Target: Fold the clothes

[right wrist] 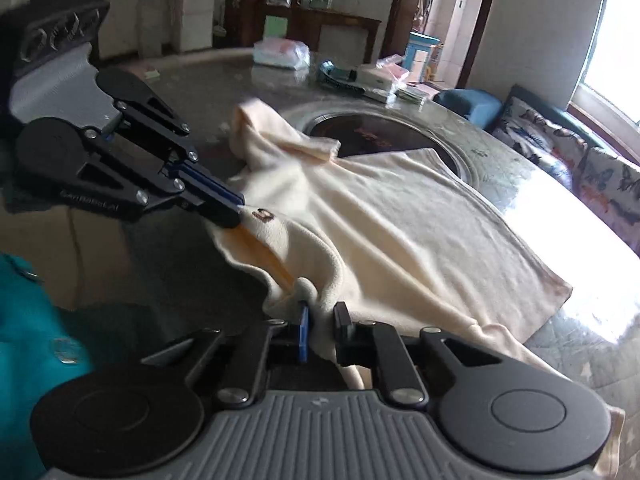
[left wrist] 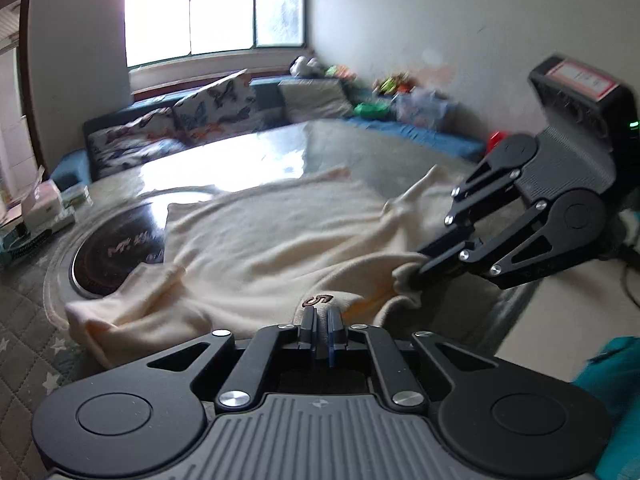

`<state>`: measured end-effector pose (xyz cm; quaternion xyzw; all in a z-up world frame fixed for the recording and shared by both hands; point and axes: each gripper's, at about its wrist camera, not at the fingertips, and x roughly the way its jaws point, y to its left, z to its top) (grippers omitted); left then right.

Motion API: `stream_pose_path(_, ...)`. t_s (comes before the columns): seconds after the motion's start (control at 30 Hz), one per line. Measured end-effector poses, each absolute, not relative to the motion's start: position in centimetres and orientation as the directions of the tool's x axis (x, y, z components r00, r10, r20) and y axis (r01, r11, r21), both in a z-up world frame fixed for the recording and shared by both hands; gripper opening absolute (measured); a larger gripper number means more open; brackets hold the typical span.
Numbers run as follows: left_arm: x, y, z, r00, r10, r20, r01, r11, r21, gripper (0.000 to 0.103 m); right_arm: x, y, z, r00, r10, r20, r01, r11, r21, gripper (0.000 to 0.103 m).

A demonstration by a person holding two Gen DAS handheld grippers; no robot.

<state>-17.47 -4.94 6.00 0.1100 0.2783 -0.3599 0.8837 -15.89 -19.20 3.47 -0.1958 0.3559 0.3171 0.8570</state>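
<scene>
Cream fleece sweatshirt (left wrist: pixel 256 236), soft and nappy with a small brown embroidered mark near the neck, lies spread and rumpled on a round grey marble-look table (left wrist: pixel 280 140) with a glossy top. Cloth is creased in long diagonal ridges running toward the near edge; one sleeve (right wrist: pixel 260 132) is bunched up and folded over at the far side. Far part of the garment overlaps the dark round glass inset (left wrist: pixel 116 256) ringed in metal at the table's centre. Left gripper (left wrist: pixel 320 316), black linkage arms with blue-edged pads, has its jaws nearly together, pinching the collar edge just by the embroidered mark. Right gripper (right wrist: pixel 320 320) has jaws narrow, not fully together, with a thick wad of the fleece hem clamped between the pads. Both grip points sit at the near table edge, close beside each other. Quilted grey star-print mat (left wrist: pixel 24 340) lies at the table's left side. Blue sofa with butterfly-print cushions (left wrist: pixel 176 128) under the window behind. Teal fabric (right wrist: pixel 28 340) at the frame edge, blurred.
</scene>
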Motion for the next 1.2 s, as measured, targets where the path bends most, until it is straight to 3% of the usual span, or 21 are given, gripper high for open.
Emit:
stream_pose_path(0.23,-18.6,-5.0,4.4,0.498,-0.571,-0.653,0.767,0.641,0.024,0.006,-17.7,-20.2,3.4,0.41,0.451,-0.793,-0.753,0.658,-0.015,0.017)
stream_pose_path(0.43,-16.9,-4.9,6.7,0.519,-0.63,-0.578,0.762,0.647,-0.021,0.009,-16.3,-21.2,4.8,0.521,0.456,-0.721,-0.661,0.751,-0.002,0.024)
stream_pose_path(0.6,-14.9,-7.0,7.1,0.555,-0.641,-0.531,0.724,0.686,-0.072,0.009,-14.4,-20.2,2.7,0.494,0.455,-0.741,-0.645,0.763,0.039,0.024)
stream_pose_path(0.73,-13.1,-9.3,5.1,0.52,-0.643,-0.563,0.713,0.689,-0.128,0.009,-14.9,-19.5,1.5,0.433,0.473,-0.768,-0.688,0.724,0.058,0.024)
stream_pose_path(0.87,-12.7,-11.0,2.9,0.464,-0.646,-0.606,0.731,0.665,-0.149,0.009,-15.2,-21.8,3.0,0.484,0.47,-0.739,-0.631,0.772,0.077,0.026)
stream_pose_path(1.03,-13.9,-11.6,1.8,0.425,-0.651,-0.629,0.76,0.634,-0.143,0.009,-14.1,-27.2,3.9,0.621,0.317,-0.717,-0.431,0.902,0.025,0.031)
stream_pose_path(1.2,-14.3,-11.8,1.5,0.417,-0.653,-0.632,0.764,0.628,-0.145,0.009,-11.0,-34.9,2.6,0.719,-0.012,-0.695,-0.056,0.996,-0.075,0.033)
